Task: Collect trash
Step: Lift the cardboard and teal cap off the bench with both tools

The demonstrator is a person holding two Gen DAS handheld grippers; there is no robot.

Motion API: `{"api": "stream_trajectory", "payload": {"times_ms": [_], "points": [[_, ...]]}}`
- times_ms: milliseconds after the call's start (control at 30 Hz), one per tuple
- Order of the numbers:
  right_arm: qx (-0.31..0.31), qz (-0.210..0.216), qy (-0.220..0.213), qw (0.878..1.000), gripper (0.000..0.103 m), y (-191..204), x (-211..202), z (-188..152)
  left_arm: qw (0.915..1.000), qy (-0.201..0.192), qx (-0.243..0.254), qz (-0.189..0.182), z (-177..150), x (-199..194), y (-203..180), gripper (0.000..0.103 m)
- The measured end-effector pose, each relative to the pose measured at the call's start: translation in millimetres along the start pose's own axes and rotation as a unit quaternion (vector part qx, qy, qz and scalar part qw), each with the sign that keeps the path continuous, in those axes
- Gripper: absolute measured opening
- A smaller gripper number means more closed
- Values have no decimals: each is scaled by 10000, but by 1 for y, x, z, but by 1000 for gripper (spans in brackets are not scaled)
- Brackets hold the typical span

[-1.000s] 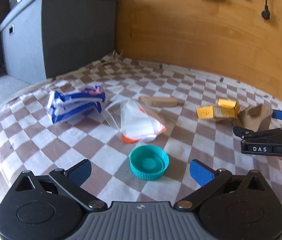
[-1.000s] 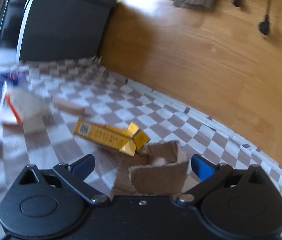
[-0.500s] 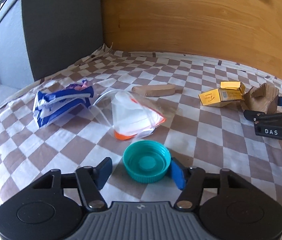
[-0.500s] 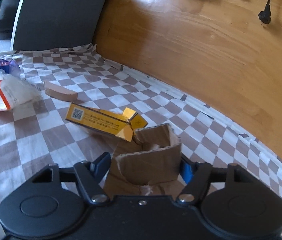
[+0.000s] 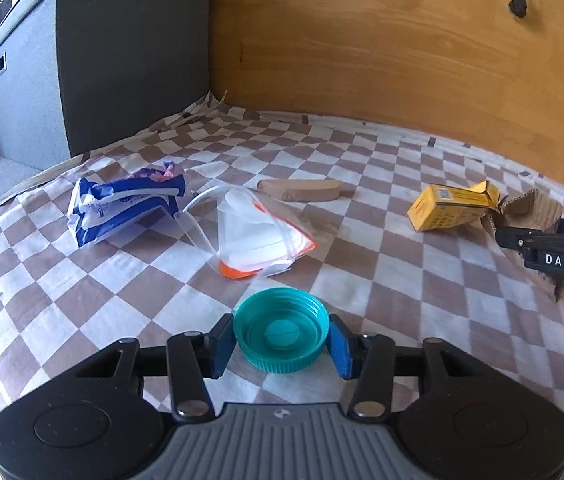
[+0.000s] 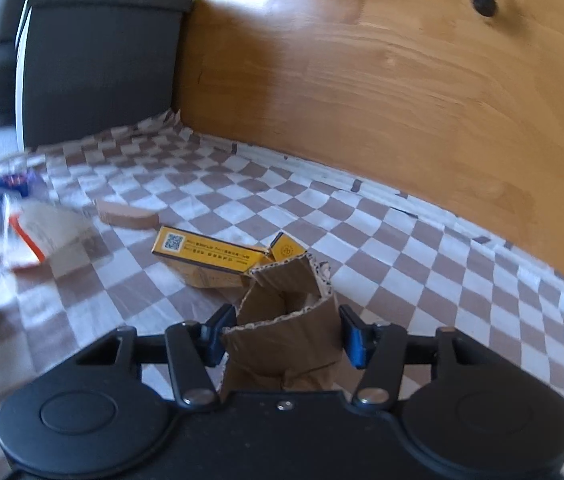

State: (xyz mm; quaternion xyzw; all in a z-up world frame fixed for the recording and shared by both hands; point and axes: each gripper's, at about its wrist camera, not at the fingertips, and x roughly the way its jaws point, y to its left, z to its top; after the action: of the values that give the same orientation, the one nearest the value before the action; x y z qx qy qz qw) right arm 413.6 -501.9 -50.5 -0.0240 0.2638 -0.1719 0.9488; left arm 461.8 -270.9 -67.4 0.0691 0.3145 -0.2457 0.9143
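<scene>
A teal screw cap point(image 5: 282, 332) lies open side up on the checkered cloth point(image 5: 381, 280). My left gripper point(image 5: 282, 346) is closing, and its blue pads touch the cap on both sides. A torn, folded piece of brown cardboard point(image 6: 289, 292) stands between the blue pads of my right gripper point(image 6: 285, 338), which is closing and presses it from both sides. In the left wrist view the right gripper point(image 5: 553, 248) sits at the far right edge with the cardboard point(image 5: 533, 208).
Also on the cloth are a yellow carton point(image 5: 449, 206), a wooden stick-shaped piece point(image 5: 301, 190), a clear bag with white and orange contents point(image 5: 258, 236) and a blue-and-white wrapper point(image 5: 122, 204). A grey storage box point(image 5: 82, 60) stands at the back left, and a wooden panel point(image 5: 401, 60) behind.
Both grippers went from wide open to closed in on their objects, the left around the teal cap, the right around the cardboard. The cardboard now stands higher between the right pads.
</scene>
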Motion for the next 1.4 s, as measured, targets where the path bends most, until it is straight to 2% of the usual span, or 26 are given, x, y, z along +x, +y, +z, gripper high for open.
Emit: {"api": "stream_trajectory", "payload": {"times_ms": [300, 533, 800, 1100, 1400], "points": [[572, 228, -498, 9969, 56, -8, -49, 15, 9995, -250, -121, -148, 6, -43, -1, 50], [425, 366, -765, 9955, 56, 4, -86, 23, 9989, -391, -200, -171, 10, -69, -2, 50], [282, 523, -598, 9964, 56, 20, -101, 11, 9986, -464, -251, -60, 8, -91, 1, 50], [279, 839, -609, 9942, 56, 38, -119, 0, 9982, -497, -312, 106, -3, -113, 11, 50], [200, 1126, -548, 9919, 57, 66, -126, -3, 9958, -633, -417, 509, -15, -137, 33, 50]]}}
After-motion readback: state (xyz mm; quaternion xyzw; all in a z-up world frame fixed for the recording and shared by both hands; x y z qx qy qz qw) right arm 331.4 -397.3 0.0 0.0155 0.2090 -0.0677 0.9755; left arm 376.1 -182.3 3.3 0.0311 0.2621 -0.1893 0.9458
